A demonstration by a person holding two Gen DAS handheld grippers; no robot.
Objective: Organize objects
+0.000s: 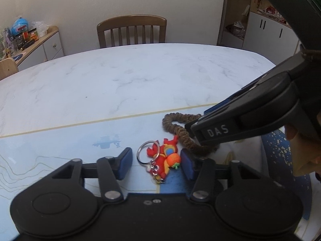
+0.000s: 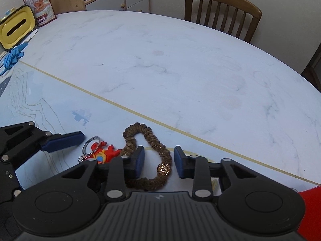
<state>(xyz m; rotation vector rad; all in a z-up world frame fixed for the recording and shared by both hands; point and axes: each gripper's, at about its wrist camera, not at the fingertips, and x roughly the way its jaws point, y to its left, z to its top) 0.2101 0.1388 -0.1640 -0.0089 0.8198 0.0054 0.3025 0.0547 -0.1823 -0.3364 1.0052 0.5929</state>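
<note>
The left gripper [image 1: 156, 161] stood apart astride the red rubbery figure keyring [image 1: 163, 160], and the right gripper [image 2: 159, 161] gaped around the brown beaded scrunchie [image 2: 148, 152], probably for pickup.

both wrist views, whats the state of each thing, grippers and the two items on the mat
left gripper: open, fingers either side of the keychain
right gripper: open, fingers straddling one side of the hair tie
keychain: lying flat on the mat, ungripped
hair tie: lying flat in a loop, ungripped
</note>
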